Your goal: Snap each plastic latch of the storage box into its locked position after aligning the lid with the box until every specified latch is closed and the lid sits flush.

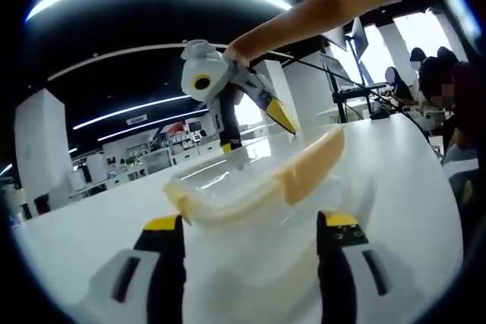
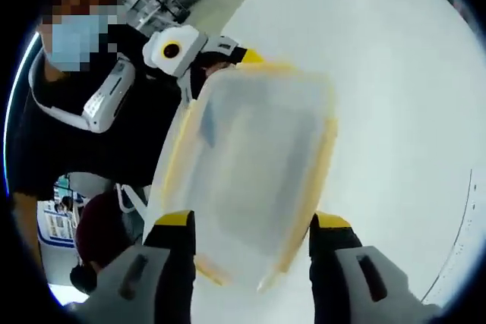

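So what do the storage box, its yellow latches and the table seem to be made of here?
Storage box: looks like translucent plastic, frosted and slightly glossy; the pale table shows faintly through it. Latches: opaque yellowish plastic strips along the rim, smooth, probably the same kind of moulded plastic. Table: a white, smooth top with a soft sheen, possibly laminate; the material cannot be told for sure.

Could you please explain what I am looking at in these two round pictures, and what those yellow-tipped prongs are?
A person holds a hand tool in each hand; each tool carries a fisheye camera looking along its two yellow-tipped jaws. In the left gripper view the left tool faces a clear box with yellow latches on a white table, and the right tool reaches in from the far side. In the right gripper view the right tool looks down on the same box, with the left tool beyond it. Both tools' jaws stand apart; neither visibly clamps anything.
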